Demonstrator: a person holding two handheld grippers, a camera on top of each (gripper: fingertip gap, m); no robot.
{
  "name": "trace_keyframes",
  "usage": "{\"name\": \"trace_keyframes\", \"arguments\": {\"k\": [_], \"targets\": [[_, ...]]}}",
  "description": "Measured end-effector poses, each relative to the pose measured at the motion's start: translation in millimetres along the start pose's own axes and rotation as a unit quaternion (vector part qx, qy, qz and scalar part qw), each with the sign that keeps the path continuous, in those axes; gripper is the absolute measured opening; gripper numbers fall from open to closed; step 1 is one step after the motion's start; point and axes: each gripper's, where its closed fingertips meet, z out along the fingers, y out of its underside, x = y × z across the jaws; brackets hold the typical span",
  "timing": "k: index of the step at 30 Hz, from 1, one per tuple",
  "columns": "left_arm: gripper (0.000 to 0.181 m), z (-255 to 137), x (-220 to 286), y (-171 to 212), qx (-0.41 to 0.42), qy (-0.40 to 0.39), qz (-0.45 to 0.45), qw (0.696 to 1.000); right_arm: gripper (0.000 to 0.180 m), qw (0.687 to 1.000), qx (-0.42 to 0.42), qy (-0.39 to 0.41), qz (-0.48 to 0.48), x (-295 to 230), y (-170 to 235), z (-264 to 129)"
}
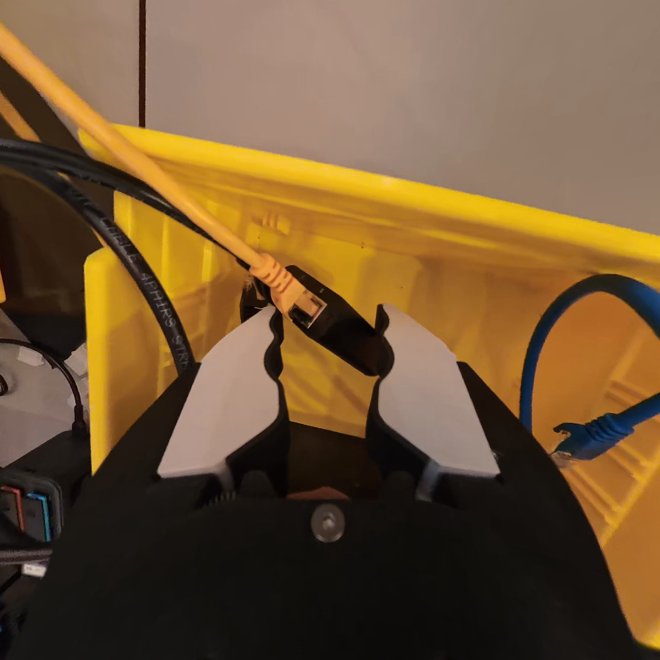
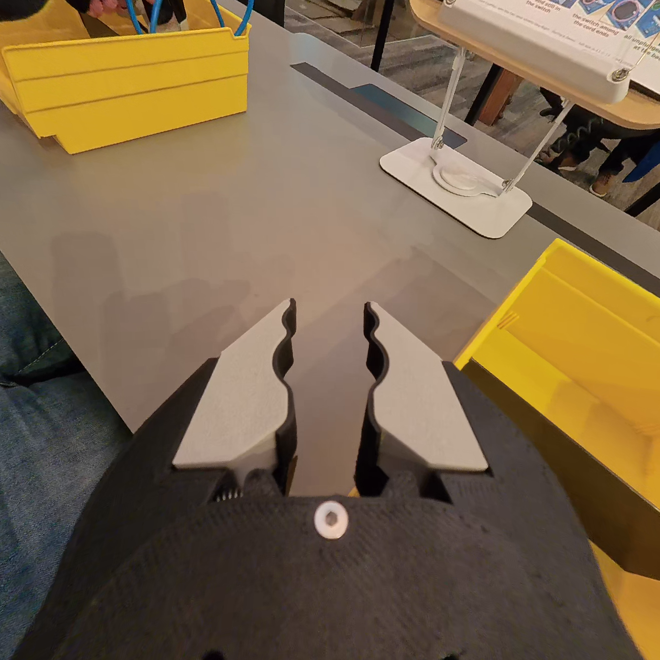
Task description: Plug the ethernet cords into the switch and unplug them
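In the left wrist view my left gripper (image 1: pixel 326 321) reaches into a yellow bin (image 1: pixel 393 200). Its jaws close on a small black switch (image 1: pixel 339 332), which sits tilted between the fingertips and touches both. A yellow ethernet cord (image 1: pixel 125 150) runs in from the upper left, and its plug (image 1: pixel 282 285) is in a port of the switch. A black cable (image 1: pixel 157 303) curves down behind the left finger. A blue ethernet cord (image 1: pixel 535 357) loops at the right, its plug (image 1: pixel 589 439) loose. My right gripper (image 2: pixel 329 307) is open and empty above the grey table (image 2: pixel 214 214).
In the right wrist view the yellow bin (image 2: pixel 135 89) stands at the far left with blue cords (image 2: pixel 153 18) rising from it. A second yellow bin (image 2: pixel 571 321) is close on the right. A white stand (image 2: pixel 457 193) holding an instruction sheet stands at the back right. Denim-clad legs are at the left edge. The gap from one gripper's tips to the other's is roughly 60 cm.
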Motion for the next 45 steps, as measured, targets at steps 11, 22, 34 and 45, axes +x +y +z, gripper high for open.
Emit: {"name": "trace_keyframes", "arguments": {"k": [11,22,34,45], "targets": [[0.033,-27,-3,3,0.084,0.033,0.005,0.996,0.033,1.0,0.013,-0.005,0.004,3,1,-6],[0.027,-126,20,-11,0.259,0.042,0.086,0.961,0.033,1.0,-0.003,0.0,-0.012,0,3,-5],[0.024,-286,70,-39,0.449,0.035,0.175,0.875,0.033,0.999,-0.009,0.008,-0.033,-2,-7,-10],[0.024,-354,273,38,0.477,0.017,0.442,0.759,0.032,0.996,0.049,0.013,-0.069,-6,-55,-36]]}}
